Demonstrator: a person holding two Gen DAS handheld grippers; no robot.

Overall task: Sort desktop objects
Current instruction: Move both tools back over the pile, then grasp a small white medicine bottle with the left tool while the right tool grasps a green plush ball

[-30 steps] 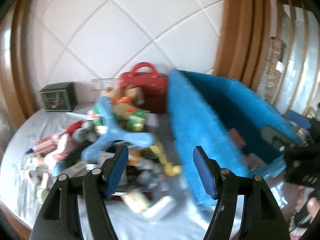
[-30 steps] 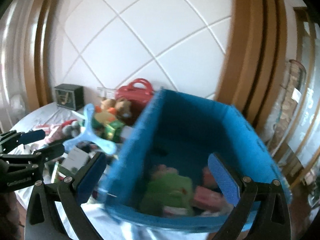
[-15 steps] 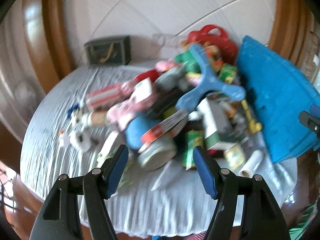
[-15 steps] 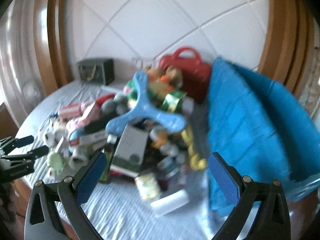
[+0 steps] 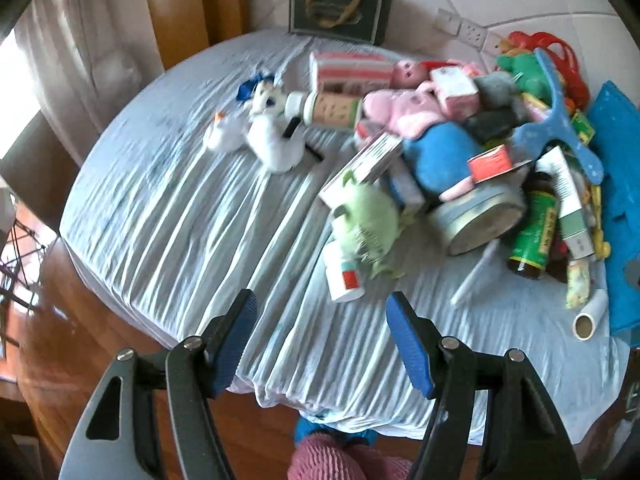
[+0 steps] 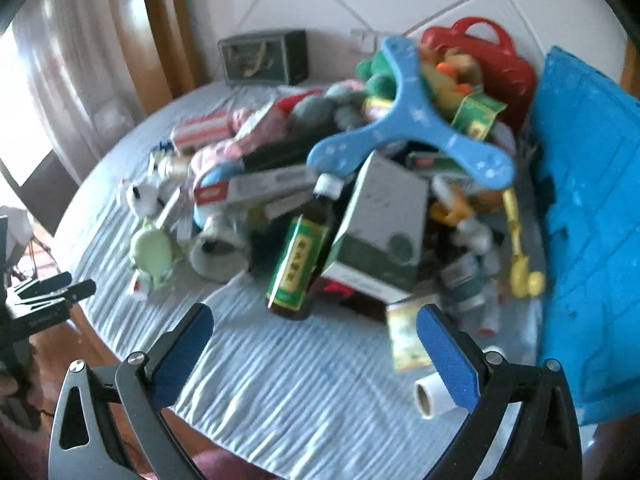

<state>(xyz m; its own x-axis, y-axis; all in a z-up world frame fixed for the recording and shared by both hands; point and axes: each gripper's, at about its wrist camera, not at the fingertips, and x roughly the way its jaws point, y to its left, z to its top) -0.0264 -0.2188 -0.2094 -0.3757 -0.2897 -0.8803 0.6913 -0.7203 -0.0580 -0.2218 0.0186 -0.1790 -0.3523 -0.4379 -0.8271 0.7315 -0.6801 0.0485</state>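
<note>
A heap of toys, boxes and bottles lies on a round table with a pale blue cloth (image 5: 168, 216). A blue three-armed boomerang (image 6: 412, 120) lies on top of the heap. In front of it are a dark bottle with a green label (image 6: 300, 256), a white and green box (image 6: 380, 224), a green plush (image 5: 364, 220) and a round tin (image 5: 480, 224). My left gripper (image 5: 320, 316) is open and empty above the table's near edge. My right gripper (image 6: 316, 328) is open and empty just before the bottle.
A blue fabric bin (image 6: 588, 208) stands at the right of the heap. A red toy case (image 6: 488, 56) and a dark green box (image 6: 264, 60) stand at the back by the wall. A white plush (image 5: 272, 136) lies apart at the left. The wooden floor (image 5: 60, 360) lies below.
Both views have swung left and down, from the blue bin to the heap and the table's near edge. Both grippers stay open and empty.
</note>
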